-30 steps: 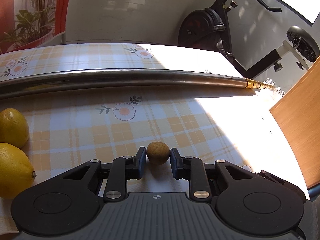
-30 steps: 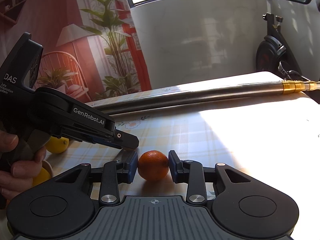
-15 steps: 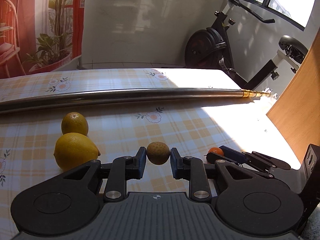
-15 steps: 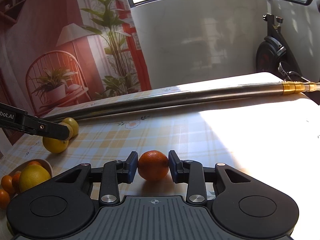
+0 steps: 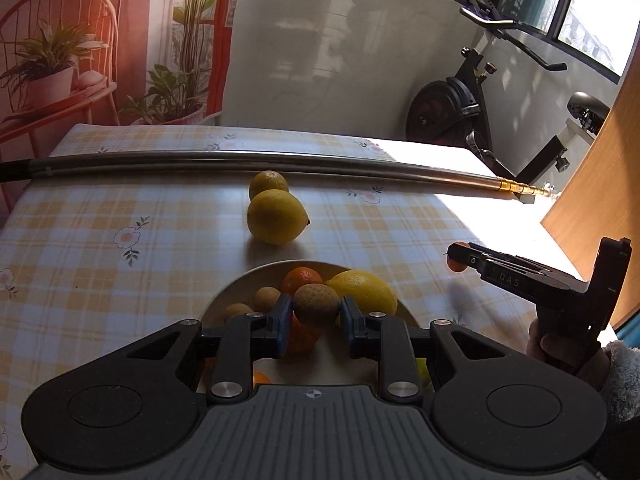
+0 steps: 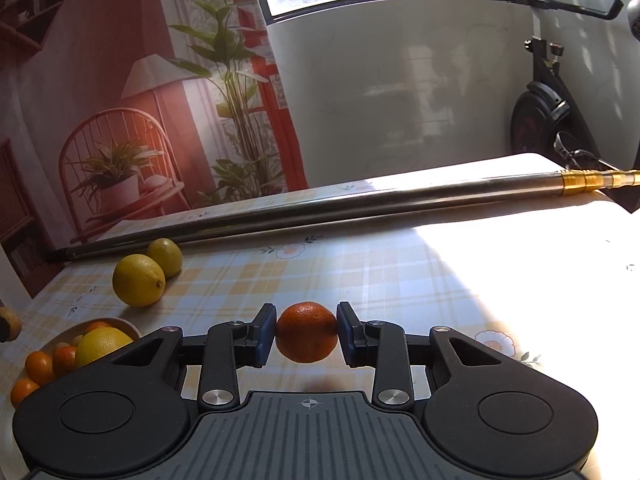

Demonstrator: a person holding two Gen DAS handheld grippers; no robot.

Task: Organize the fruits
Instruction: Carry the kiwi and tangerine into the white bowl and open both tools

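While my left jaws [image 5: 316, 317] grip a brown fruit [image 5: 316, 304] directly over the bowl [image 5: 256, 276], my right jaws [image 6: 306, 334] clamp an orange [image 6: 306, 332] well aside.

The left tongs [image 5: 316, 318] grip a small brown round fruit [image 5: 316, 304] between the blue pads [image 5: 283, 322], above a pale bowl [image 5: 240, 286]. In the bowl lie an orange mandarin [image 5: 302, 278], a lemon [image 5: 366, 290] and two more small brown fruits [image 5: 267, 297]. Behind the bowl, on the checked bench [image 5: 120, 240], two lemons [image 5: 277, 216] sit touching each other, near a long metal pole [image 5: 240, 158]. At the right, the right tongs [image 5: 460, 258] hold a small orange fruit [image 5: 456, 266] above the bench, and a hand [image 5: 560, 354] grips their handle.
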